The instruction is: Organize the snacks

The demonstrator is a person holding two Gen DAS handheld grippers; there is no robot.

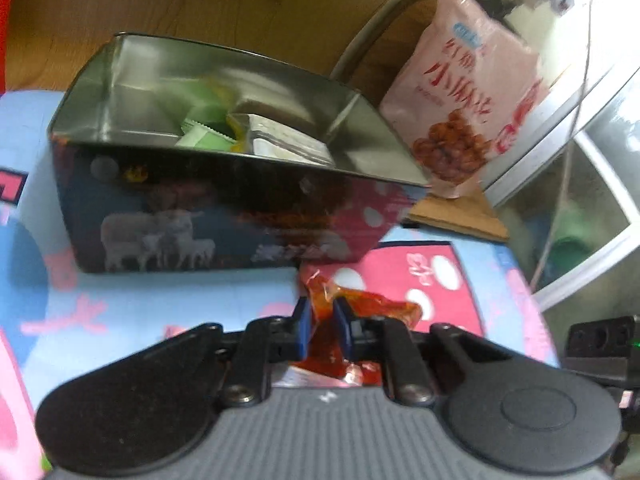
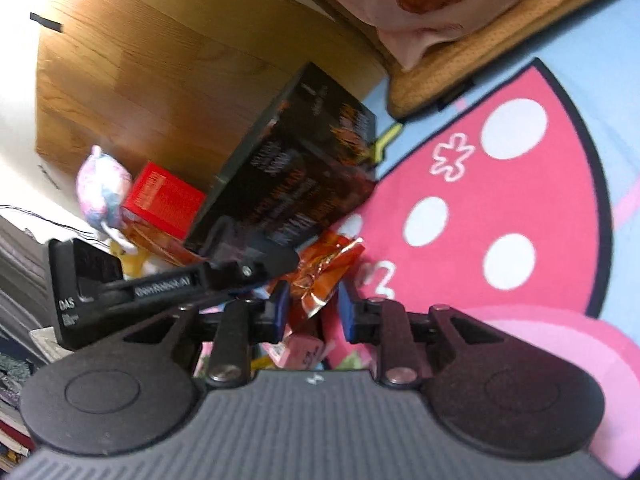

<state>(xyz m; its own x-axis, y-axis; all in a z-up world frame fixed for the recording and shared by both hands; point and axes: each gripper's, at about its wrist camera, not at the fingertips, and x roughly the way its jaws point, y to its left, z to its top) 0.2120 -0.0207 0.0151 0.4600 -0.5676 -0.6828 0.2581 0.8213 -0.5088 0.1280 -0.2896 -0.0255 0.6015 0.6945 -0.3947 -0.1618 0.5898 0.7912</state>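
Note:
My left gripper (image 1: 322,312) is shut on an orange-red snack packet (image 1: 372,306) and holds it just in front of a dark tin box (image 1: 224,216) with sheep printed on its side. The tin is open at the top and holds green sachets (image 1: 202,138) and a white pack (image 1: 288,142). In the right wrist view the same orange packet (image 2: 324,268) sits in front of my right gripper (image 2: 312,312), whose blue pads stand apart and hold nothing. The left gripper's body (image 2: 132,284) crosses that view on the left, next to the tin (image 2: 304,168).
A pink bag of fried snacks (image 1: 468,92) leans on a brown cushion (image 2: 452,76) behind the tin. A red box (image 2: 162,198) and a plush toy (image 2: 102,188) lie on the wooden floor. The blue and pink play mat (image 2: 500,184) carries everything. Small pink packets (image 2: 306,352) lie under my right gripper.

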